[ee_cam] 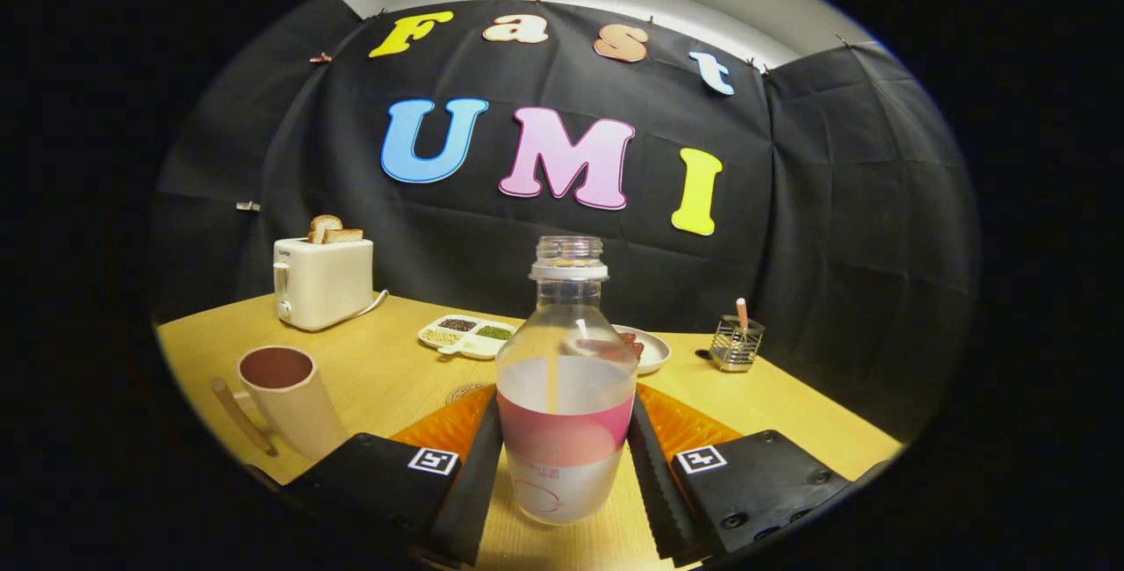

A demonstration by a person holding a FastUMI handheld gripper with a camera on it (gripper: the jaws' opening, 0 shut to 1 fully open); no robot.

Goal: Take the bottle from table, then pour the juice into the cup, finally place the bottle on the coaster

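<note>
A clear plastic bottle [566, 395], uncapped and upright, stands between the two fingers of the tool [566, 466], which are clamped against its sides at the level of its pink label band. The bottle holds a pale liquid up to roughly the top of that band; whether its base rests on the wooden tabletop [386, 378] or hangs just above it cannot be told.

Left of the bottle, near the left finger, a cream cup [285, 395] with a dark red inside stands on the tabletop, its handle turned away from the bottle. Just behind the bottle on its left, partly hidden by the finger, the edge of a round coaster [463, 392] lies flat on the wood.

Beyond the bottle to the left, a white divided dish [467, 336] carries small heaps of grains or beans. Farther left of the bottle, against the black cloth wall, a white toaster [322, 281] holds two slices of toast [332, 229] poking from its slots. Directly behind the bottle a white plate [648, 350] shows something red on it. To the right of the bottle, a small wire-mesh holder [736, 343] stands with a slim stick in it.
</note>
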